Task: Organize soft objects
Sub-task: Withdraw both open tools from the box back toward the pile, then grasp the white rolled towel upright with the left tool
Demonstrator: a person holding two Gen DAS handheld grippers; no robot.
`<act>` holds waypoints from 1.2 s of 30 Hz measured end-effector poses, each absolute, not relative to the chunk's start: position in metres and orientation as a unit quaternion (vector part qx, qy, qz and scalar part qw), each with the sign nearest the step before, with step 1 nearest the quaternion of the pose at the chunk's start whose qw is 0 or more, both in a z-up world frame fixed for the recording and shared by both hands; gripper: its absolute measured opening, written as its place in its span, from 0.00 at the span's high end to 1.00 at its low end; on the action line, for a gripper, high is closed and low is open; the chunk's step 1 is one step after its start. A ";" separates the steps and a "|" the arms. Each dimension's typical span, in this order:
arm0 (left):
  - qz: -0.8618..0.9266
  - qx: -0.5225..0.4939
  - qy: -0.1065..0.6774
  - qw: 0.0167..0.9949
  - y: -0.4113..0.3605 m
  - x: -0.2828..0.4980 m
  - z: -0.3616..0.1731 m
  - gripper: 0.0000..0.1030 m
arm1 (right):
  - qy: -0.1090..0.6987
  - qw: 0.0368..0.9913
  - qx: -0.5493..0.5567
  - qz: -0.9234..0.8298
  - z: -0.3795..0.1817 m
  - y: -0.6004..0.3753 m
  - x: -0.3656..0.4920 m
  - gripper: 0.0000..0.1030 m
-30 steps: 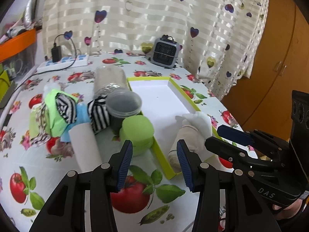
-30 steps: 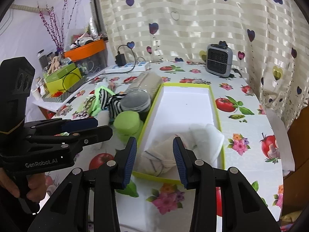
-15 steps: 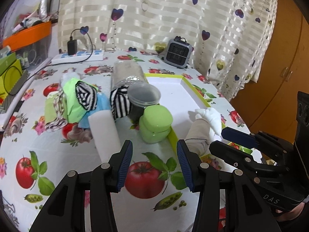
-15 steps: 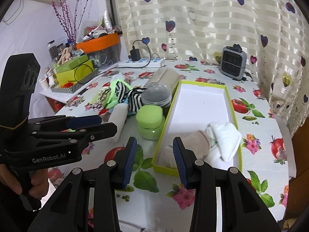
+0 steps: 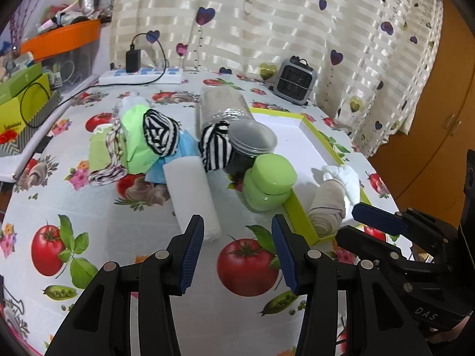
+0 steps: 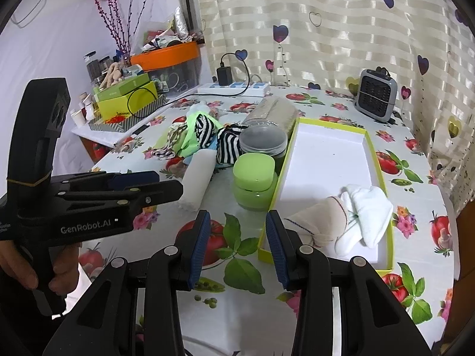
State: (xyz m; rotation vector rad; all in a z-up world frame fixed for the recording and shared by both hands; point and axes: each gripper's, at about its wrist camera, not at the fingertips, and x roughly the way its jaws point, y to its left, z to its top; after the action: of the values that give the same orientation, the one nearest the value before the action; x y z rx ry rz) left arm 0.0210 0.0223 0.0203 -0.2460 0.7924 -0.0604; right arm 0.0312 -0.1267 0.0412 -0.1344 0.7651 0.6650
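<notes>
Soft objects lie in two places on the tomato-print oilcloth: a rolled beige sock and a folded white sock, both knitted and limp, rest at the near end of a shallow white tray with a lime-green rim, while a rolled white towel and a heap of striped and neon-green cloth sit left of it. The right gripper hangs above the cloth with its ribbed blue pads apart and nothing between them; the beige sock lies just right of its right jaw, inside the tray. The left gripper likewise stands wide and empty, the towel's near end just ahead of its left jaw. Its black plastic body reads "GenRobot.AI"; the other's reads "DAS". Beyond the jaws a glossy lime-green jar touches the tray's outer wall, with a clear, dark-filled tub lying behind it. Farther back stand a white power strip and a small grey heater before a heart-printed curtain.
</notes>
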 end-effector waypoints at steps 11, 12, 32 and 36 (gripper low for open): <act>0.000 -0.142 0.391 0.910 0.045 0.028 0.012 0.55 | 0.366 0.871 -0.064 0.322 0.039 -0.123 0.034 0.61; 0.001 -0.145 0.393 0.908 0.047 0.030 0.011 0.56 | 0.366 0.871 -0.064 0.321 0.039 -0.123 0.034 0.61; 0.023 -0.161 0.434 0.886 0.054 0.085 -0.031 0.55 | 0.371 0.868 -0.061 0.325 0.033 -0.115 0.055 0.61; 0.027 -0.154 0.440 0.884 0.054 0.092 -0.037 0.59 | 0.371 0.868 -0.061 0.325 0.034 -0.113 0.058 0.61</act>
State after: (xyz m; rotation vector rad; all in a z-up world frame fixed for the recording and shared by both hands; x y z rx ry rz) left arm 0.0915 0.0537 -0.0372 -0.3200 0.9149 0.0559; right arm 0.0584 -0.1133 0.0339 -0.1287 0.7755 0.6797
